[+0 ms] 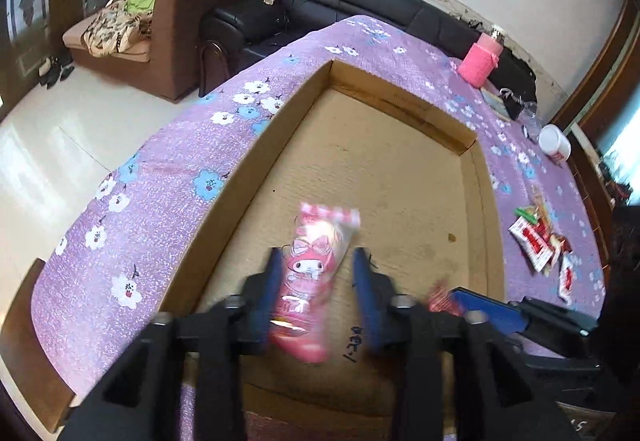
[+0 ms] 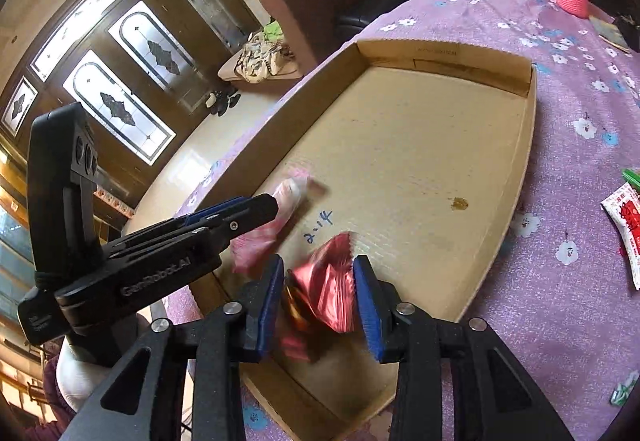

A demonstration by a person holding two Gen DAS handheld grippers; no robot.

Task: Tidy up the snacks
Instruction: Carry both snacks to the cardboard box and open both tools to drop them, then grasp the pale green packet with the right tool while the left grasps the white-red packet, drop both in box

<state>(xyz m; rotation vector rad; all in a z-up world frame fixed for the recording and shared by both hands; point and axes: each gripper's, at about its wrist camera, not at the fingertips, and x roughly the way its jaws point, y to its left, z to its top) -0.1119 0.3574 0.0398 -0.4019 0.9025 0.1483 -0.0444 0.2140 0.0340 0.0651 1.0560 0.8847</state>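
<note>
Over the near end of the shallow cardboard tray (image 1: 400,169) on the purple floral tablecloth (image 1: 160,181), I work two snack packets at once: my left gripper (image 1: 318,283) stands fairly wide, its blue pads (image 1: 362,281) flanking the pink character-print packet (image 1: 310,273), which looks blurred and loose between them, touching at most the left pad, so I judge it not firmly clamped; my right gripper (image 2: 318,291) sits narrower around a crinkled red foil packet (image 2: 330,281), both pads (image 2: 272,289) against its creased sides, just above the tray floor. Both packets look light, soft and air-filled, with slick film that should crumple before it resists, and whatever is inside may crush under a hard squeeze. I would take them across the flat middle of the body, or on the crimped end seal, with gentle pressure only. More snacks wait well apart on the cloth to the right of the tray, a red-and-white packet (image 1: 534,241) among them, while a pink knitted bottle sleeve (image 1: 478,61) stands at the far right end of the table
</note>
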